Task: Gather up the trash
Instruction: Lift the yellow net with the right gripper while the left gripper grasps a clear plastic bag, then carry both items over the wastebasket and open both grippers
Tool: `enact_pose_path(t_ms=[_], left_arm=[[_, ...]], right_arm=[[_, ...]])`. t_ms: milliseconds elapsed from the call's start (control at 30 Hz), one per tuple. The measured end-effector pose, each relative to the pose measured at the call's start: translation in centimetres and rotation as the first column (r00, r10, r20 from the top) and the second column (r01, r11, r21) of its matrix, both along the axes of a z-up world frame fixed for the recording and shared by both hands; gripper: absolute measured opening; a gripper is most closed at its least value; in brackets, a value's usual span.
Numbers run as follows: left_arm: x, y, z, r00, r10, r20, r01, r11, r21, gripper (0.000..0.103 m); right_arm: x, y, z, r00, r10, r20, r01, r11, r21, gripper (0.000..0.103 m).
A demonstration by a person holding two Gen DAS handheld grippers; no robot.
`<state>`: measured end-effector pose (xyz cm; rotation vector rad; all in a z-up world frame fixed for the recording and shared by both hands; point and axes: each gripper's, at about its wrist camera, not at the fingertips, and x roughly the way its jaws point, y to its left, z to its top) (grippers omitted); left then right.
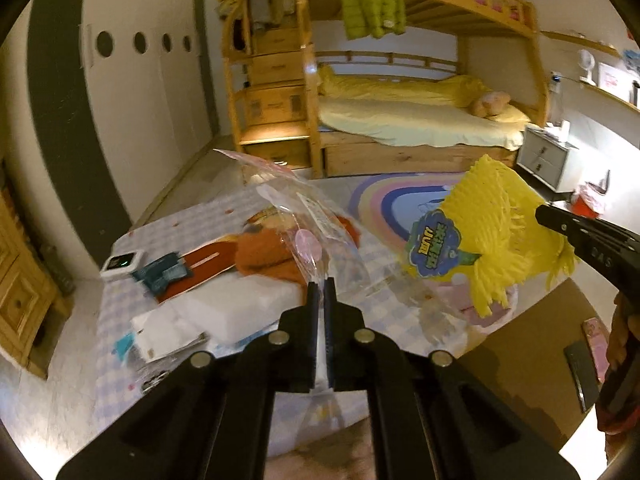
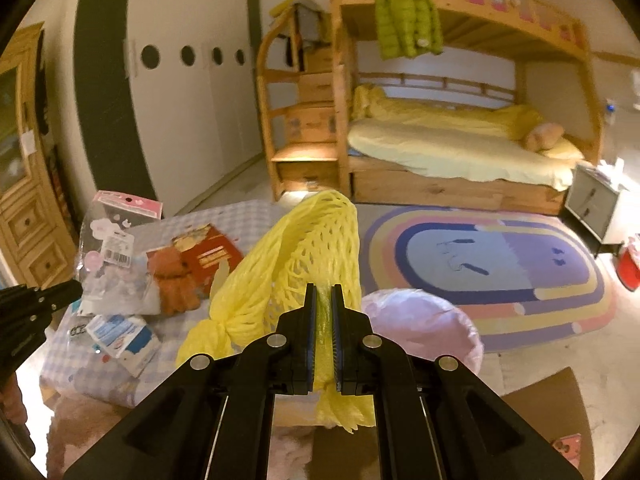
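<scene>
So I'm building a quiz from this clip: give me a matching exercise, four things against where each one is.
Things:
1. yellow foam net
2. clear plastic bag
3. green jacket
4. orange plush toy

Places:
A. hanging from the top bunk rail
B. lying on the checkered mat
C. clamped in the right hand-held gripper
D. clamped in the left hand-held gripper

Pairs: 1-C, 2-D, 3-A, 4-B
</scene>
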<state>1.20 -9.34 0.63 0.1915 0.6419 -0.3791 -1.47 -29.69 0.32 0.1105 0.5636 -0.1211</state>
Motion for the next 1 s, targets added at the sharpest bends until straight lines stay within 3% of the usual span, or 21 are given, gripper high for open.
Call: enact_pose_path(t_ms=[200,400,600,833,900,967,1000], left_arm=[[1.5,-6.5,-1.7,0.986,-0.157,-0.053,0.156,0.987,-0.026,0.001],[3.9,-13.6,-4.9,0.956,-0.270,-0.113,0.274,0.962,0.015,0.001],[6.4,-18.2,-8.1,0.933,-0.314,-0.176,0.328,0.943,0.057,0.001],[9.5,-20.6,-9.8,0.909,-0.340,-0.239,0.354,0.935,0.017,0.003],[10.0,-20.9,-9.9,0.909,-0.338,-0.244,0.351,0.936,0.008,0.008],[10.4,-20.7,-9.8,0.905,-0.339,-0.255,0.348,0.937,-0.010,0.024],[10.5,-20.7,-9.7,0.907,-0.337,-0.255,0.344,0.939,-0.016,0.030]], right_arm=[[-1.1,-4.1,-0.6,0.991,-0.131,-0.022,0.130,0.991,-0.012,0.007],[-0.4,-8.5,-3.6,0.958,-0.265,-0.106,0.261,0.964,-0.050,0.007],[1.8,-11.5,-7.2,0.925,-0.328,-0.192,0.322,0.945,-0.062,0.007],[4.7,-12.9,-10.1,0.907,-0.333,-0.259,0.329,0.942,-0.060,0.011],[5.3,-12.8,-10.4,0.905,-0.328,-0.269,0.323,0.944,-0.064,0.012],[5.8,-12.5,-10.7,0.904,-0.321,-0.281,0.316,0.947,-0.063,0.020],[5.8,-12.4,-10.8,0.904,-0.319,-0.284,0.314,0.947,-0.065,0.030]])
